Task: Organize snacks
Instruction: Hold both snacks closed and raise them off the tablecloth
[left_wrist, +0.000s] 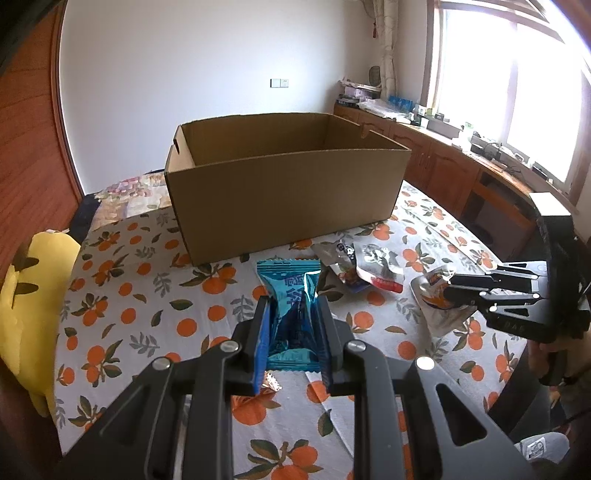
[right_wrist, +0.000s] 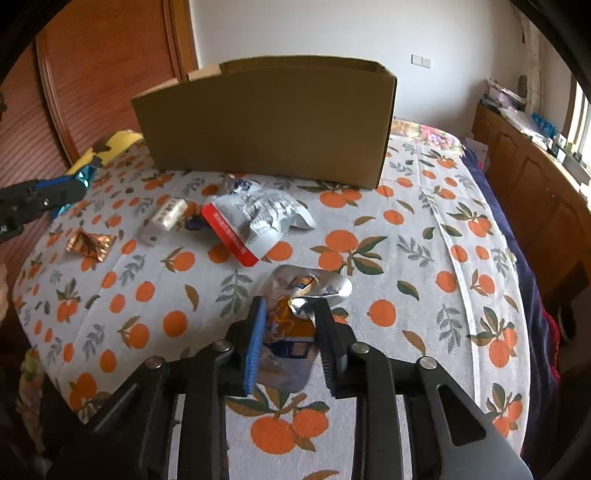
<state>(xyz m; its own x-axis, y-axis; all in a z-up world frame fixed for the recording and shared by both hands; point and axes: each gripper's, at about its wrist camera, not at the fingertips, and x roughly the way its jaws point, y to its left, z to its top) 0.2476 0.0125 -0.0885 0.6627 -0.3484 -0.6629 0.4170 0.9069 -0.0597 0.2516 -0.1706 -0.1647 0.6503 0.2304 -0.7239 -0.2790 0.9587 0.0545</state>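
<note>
Two grippers, each clenched on one snack, hover over the tablecloth (right_wrist: 406, 229) on the near side of the cardboard box (left_wrist: 280, 195).

Left gripper (left_wrist: 293, 343): its jaws pinch the middle of a blue packet (left_wrist: 290, 291), whose waist is crumpled between the pads. The packet's long axis runs along the fingers, one crimped end toward the box and the other back toward the camera. Just beneath it, on the cloth, part of a copper-coloured candy (left_wrist: 271, 384) shows.

Right gripper (right_wrist: 291, 339): its jaws grasp a silver and orange pouch (right_wrist: 295, 314). The pouch's long axis also lies along the fingers, with its crumpled top pointing toward the box.

Loose snacks between the grippers and the box: a silver bag with a red strip (right_wrist: 255, 221), a small white packet (right_wrist: 166, 218) beside it, and the copper-coloured candy farther from the box.

Risks, as judged: both wrappers are slick foil held by a narrow pinch, so either may slip free on the way over the box's near wall. That wall stands tall; a low carry could catch a trailing end on the rim and pull the snack out, or push the light box away across the cloth.
</note>
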